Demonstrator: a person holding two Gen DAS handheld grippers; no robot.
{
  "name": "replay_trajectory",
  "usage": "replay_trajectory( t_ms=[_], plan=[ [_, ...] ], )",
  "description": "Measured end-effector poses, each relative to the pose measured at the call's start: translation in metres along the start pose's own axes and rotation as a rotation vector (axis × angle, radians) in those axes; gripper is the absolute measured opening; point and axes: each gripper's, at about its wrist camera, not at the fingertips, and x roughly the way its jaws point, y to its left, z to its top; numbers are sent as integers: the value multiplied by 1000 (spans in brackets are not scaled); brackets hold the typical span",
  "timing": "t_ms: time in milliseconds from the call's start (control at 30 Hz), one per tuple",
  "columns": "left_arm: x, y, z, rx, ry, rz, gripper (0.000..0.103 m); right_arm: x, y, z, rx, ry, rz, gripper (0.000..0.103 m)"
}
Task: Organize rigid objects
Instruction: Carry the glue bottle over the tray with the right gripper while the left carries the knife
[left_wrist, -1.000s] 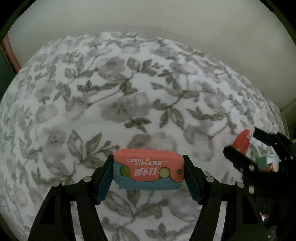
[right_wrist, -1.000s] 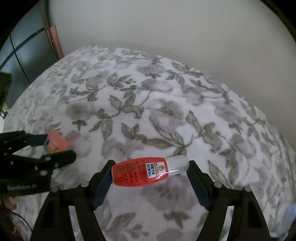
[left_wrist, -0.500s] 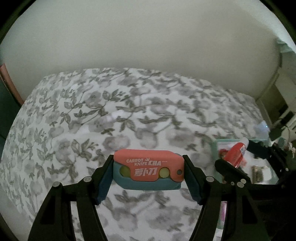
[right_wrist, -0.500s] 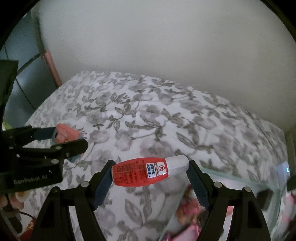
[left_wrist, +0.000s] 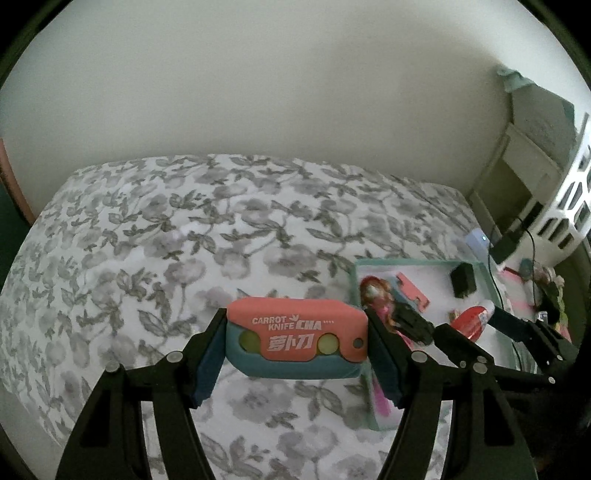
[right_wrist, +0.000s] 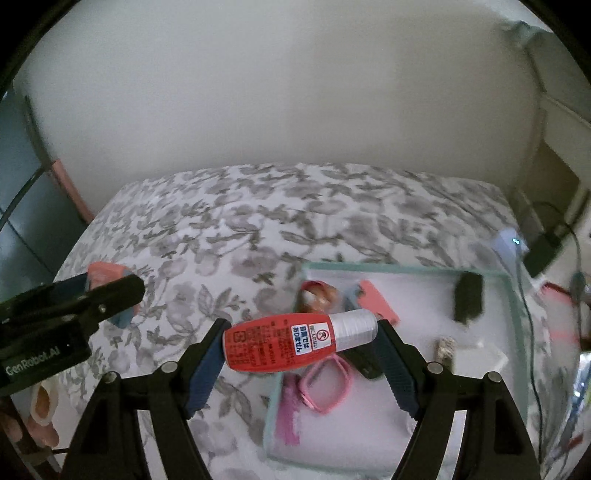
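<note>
The left tool (left_wrist: 295, 345) is gripping one toy carrot knife (left_wrist: 297, 341) by its two short ends, pads pressed against the pink-and-teal body, so the printed face is pointing at the camera and the long side is lying level. It is hanging over the floral bed (left_wrist: 184, 240), just left of the tray's near left corner, probably because a flat, blocky thing like this sits most securely when clamped lengthwise.

The right tool (right_wrist: 301, 347) is clamped on one red bottle (right_wrist: 295, 341) with a white cap, one pad at the base and the other at the cap, the bottle lying crosswise. It is hanging above the left edge of the tray (right_wrist: 406, 268), which suggests the bottle is about to be lowered inside.

One pale green-rimmed tray is sitting toward the right edge of the bed and is already holding a mix of things: one doll (right_wrist: 317, 295) near the far left corner, one flat pink piece (right_wrist: 378, 301) beside it, one dark block (right_wrist: 467, 297) by the far right corner, one pink frame (right_wrist: 327, 384) near the left edge, and one small silvery object (right_wrist: 446, 350). The rest is too blurred to count.
</note>
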Motion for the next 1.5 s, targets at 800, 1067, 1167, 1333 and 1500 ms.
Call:
replay_trajectory(
  t_ms=[800,1067,1167,1333,1500],
  plan=[
    [39,-58,-37,90,88,-68,72,-7,-71,-48,127,71,-157,80],
    [49,-86,-42,158,91,-106,72,5,-95,-57,200,119,-156,80],
    [55,-96,-46,181,102,-117,72,11,-100,-61,203,146,-173,80],
    [68,-108,-54,204,138,-128,72,20,-105,-68,211,181,-176,80],
    [76,-113,-57,223,146,-120,72,27,-110,-73,221,205,-180,81]
  ],
)
